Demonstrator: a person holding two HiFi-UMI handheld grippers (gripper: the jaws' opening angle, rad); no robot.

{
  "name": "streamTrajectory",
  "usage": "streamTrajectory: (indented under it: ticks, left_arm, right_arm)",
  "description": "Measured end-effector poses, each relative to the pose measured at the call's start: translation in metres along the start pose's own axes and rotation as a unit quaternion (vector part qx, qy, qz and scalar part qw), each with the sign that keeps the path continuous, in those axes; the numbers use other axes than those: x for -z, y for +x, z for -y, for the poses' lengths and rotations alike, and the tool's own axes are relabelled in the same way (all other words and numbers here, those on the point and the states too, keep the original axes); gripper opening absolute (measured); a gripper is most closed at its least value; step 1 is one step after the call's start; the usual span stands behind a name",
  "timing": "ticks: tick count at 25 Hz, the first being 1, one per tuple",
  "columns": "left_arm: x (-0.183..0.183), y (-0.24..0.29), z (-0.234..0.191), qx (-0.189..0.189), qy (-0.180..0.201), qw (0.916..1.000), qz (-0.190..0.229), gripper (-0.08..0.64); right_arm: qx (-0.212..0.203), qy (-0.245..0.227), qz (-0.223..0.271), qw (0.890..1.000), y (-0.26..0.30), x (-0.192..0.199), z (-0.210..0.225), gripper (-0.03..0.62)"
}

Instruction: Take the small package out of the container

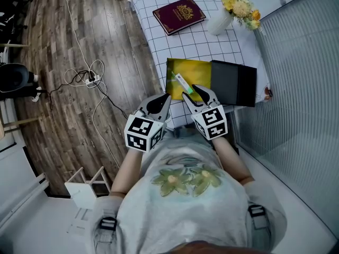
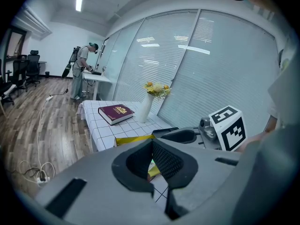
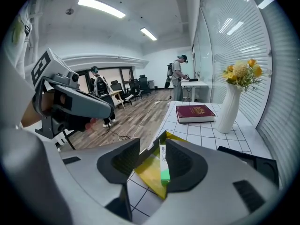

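A yellow container (image 1: pixel 197 70) lies open on the checked table (image 1: pixel 159 30), with its black lid (image 1: pixel 233 82) beside it on the right. The small white and green package (image 1: pixel 181 81) rests on the container's near left part. My right gripper (image 1: pixel 195 93) hovers just behind it, open. In the right gripper view the package (image 3: pixel 163 165) stands between the jaws, against the right pad and apart from the left one, over the yellow container (image 3: pixel 149 171). My left gripper (image 1: pixel 164 97) hangs at the table's near edge, left of the container. Its jaws meet at the tips (image 2: pixel 152 145) with nothing held.
A dark red book (image 1: pixel 179 15) and a white vase of yellow flowers (image 1: pixel 222 19) sit at the table's far end. A glass wall with blinds (image 1: pixel 296 89) runs along the right. Cables and a power strip (image 1: pixel 89 78) lie on the wood floor at left. People stand far off.
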State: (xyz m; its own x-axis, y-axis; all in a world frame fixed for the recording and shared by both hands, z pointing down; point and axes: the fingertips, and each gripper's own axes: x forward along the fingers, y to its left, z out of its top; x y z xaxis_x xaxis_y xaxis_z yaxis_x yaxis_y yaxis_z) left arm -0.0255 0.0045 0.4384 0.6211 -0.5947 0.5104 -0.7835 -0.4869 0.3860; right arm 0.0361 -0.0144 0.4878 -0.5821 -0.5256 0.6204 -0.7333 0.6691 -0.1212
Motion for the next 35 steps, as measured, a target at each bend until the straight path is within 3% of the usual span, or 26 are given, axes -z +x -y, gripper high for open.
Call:
streamTrajectory:
  ticks: [16,28,35]
  left_arm:
    - [-0.001,0.010,-0.010,0.005,-0.002,0.9998,-0.018,0.008]
    - [0.016,0.022,-0.023,-0.034,0.035,0.9961,-0.074,0.008]
    - [0.025,0.025,-0.026,-0.024,0.016,0.9963,-0.081,0.008]
  right_arm:
    - [-0.011,0.000,-0.033,0.999,0.025,0.013,0.004,0.156]
    - [-0.007,0.001,-0.066,0.998,0.048,0.034,0.013,0.173]
    - [-0.005,0.005,-0.083,0.997,0.060,0.045,0.015,0.176]
